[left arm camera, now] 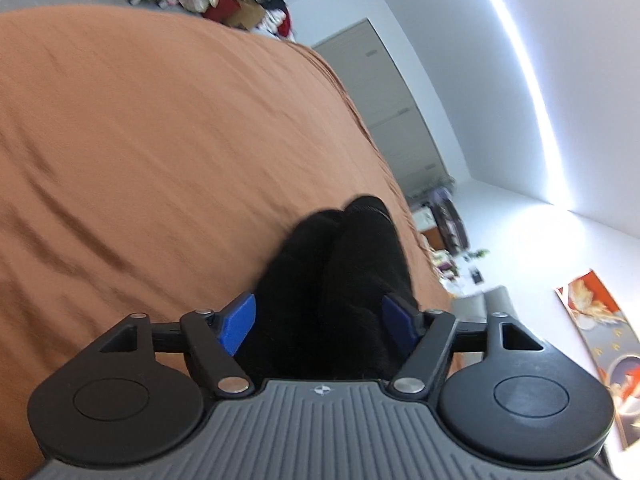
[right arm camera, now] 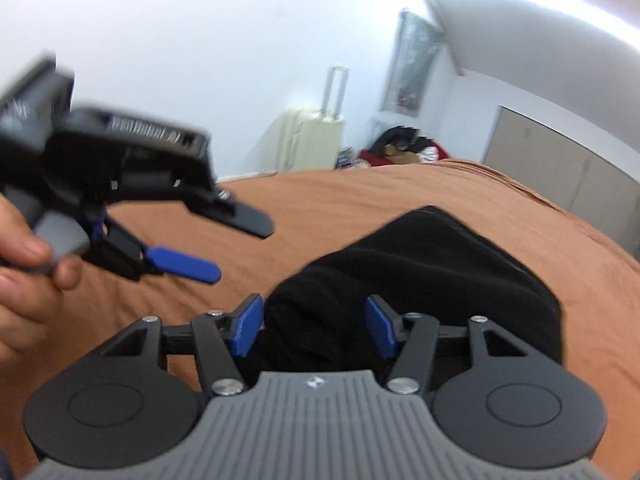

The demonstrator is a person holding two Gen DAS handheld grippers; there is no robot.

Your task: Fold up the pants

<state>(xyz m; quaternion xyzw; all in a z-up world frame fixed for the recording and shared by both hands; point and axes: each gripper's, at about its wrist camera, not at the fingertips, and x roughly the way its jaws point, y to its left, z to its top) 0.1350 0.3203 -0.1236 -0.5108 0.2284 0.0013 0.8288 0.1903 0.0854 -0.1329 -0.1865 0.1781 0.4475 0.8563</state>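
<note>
The black pants (right arm camera: 432, 276) lie bunched on the orange bedspread (right arm camera: 360, 200). In the right wrist view my right gripper (right arm camera: 314, 326) is open, its blue pads on either side of the near end of the pants. My left gripper (right arm camera: 236, 240) shows at the left of that view, held in a hand, jaws apart, above the bedspread and clear of the pants. In the left wrist view the pants (left arm camera: 344, 280) fill the space between the blue pads of the open left gripper (left arm camera: 320, 324); whether they touch is unclear.
The orange bedspread (left arm camera: 160, 140) spreads wide to the left. Grey wardrobe doors (left arm camera: 384, 92) stand beyond the bed. A cream suitcase (right arm camera: 308, 140) and a pile of clothes (right arm camera: 404, 146) sit by the far wall.
</note>
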